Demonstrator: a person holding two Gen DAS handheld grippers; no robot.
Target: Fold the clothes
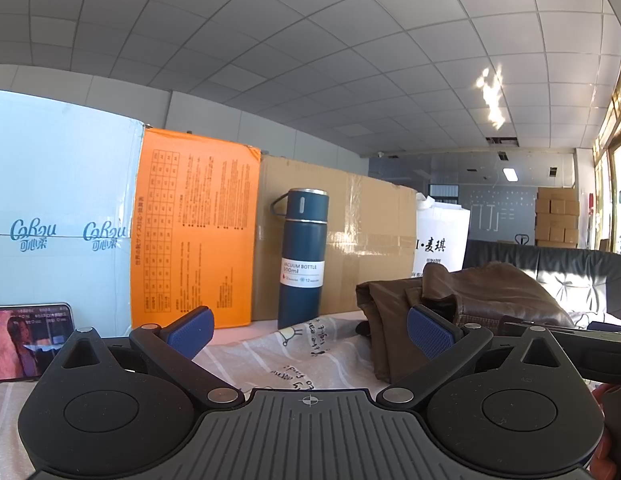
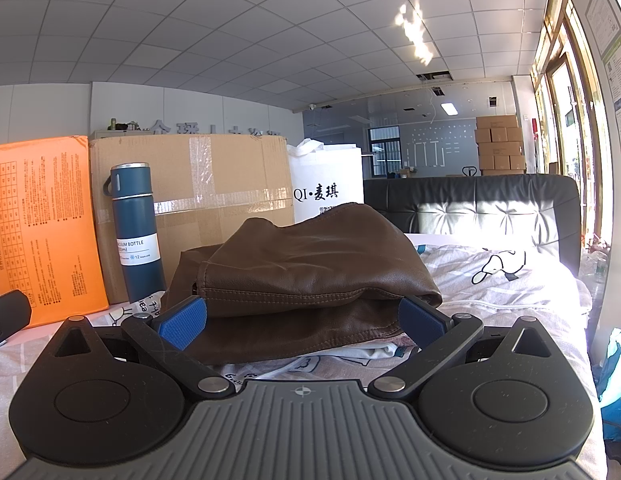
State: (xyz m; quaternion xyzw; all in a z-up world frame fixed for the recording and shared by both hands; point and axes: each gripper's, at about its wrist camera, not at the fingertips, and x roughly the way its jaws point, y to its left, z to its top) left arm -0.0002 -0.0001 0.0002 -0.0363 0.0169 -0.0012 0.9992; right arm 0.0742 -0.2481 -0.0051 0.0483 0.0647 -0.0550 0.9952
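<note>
I keep both sets of fingers wide open | right gripper (image 2: 300,320) straddles brown leather jacket (image 2: 310,268) hem, lined up to pinch | left gripper (image 1: 310,332) empty, level, just beside it over bed sheet (image 1: 278,356)

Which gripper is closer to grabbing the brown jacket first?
The right hand-held gripper, probably. The brown leather jacket lies straight ahead between its wide-open jaws. The left hand-held gripper is open too, but faces the blue vacuum bottle, with the jacket off to its right.
</note>
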